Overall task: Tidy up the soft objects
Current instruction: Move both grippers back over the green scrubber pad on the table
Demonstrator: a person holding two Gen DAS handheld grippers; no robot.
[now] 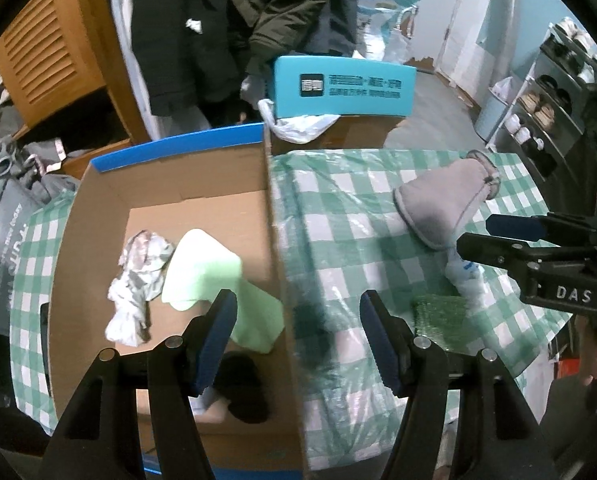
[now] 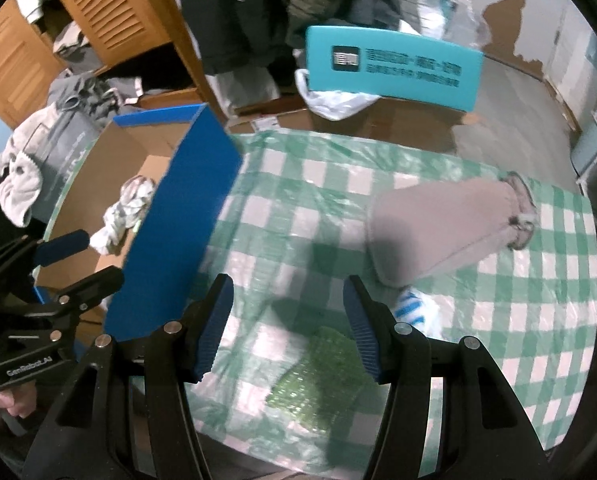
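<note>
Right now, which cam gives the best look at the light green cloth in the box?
Left wrist. It looks down into the cardboard box, where the light green cloth lies beside a crumpled patterned cloth. In the right wrist view the box's blue wall hides it almost entirely.

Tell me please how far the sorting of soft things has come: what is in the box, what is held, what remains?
Done: a crumpled patterned cloth, a light green cloth and a dark item lie in the cardboard box. In hand: nothing; the left hand-held gripper and right hand-held gripper are open and empty. Left on the checked tablecloth: a grey slipper, a green sponge and a blue-striped white item.
</note>
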